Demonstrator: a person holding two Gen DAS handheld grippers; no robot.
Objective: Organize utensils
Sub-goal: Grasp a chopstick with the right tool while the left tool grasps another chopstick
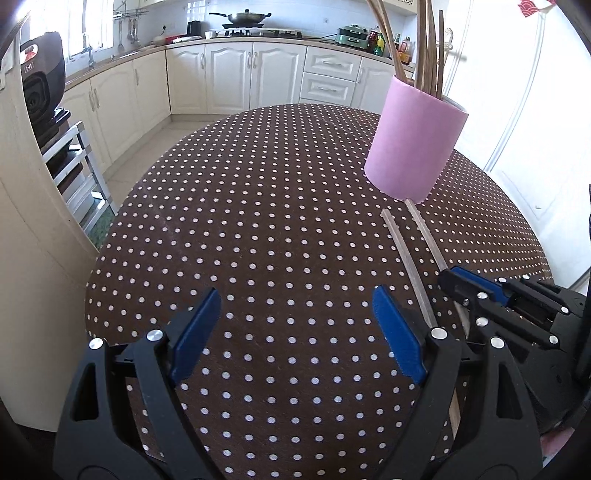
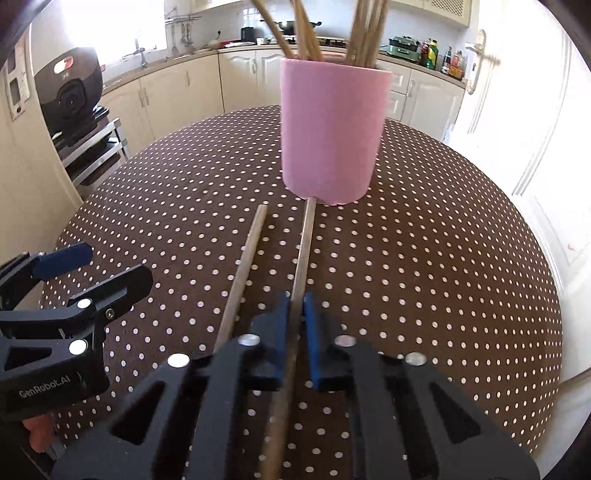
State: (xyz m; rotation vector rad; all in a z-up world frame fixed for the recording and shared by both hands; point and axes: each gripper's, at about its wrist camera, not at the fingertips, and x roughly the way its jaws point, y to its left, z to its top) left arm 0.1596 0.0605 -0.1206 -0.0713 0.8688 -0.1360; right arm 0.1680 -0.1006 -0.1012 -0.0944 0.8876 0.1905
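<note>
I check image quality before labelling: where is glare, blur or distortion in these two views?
Left wrist view: the window upper left and the white door wash out; the table edge bows from fisheye. Right wrist view: the chopsticks in the pink holder smear at top; the window glares.

Bright window daylight, blown-out glare at right, fisheye-bent edges.

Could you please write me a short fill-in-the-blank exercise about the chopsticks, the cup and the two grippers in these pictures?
1. The right gripper is shut on one ____.
2. The pink cup stands on a brown tablecloth with white ____.
3. The left gripper has its jaws ____ and holds nothing.
4. The number of chopsticks lying on the table is ____.

Missing words: chopstick; dots; open; two
</note>
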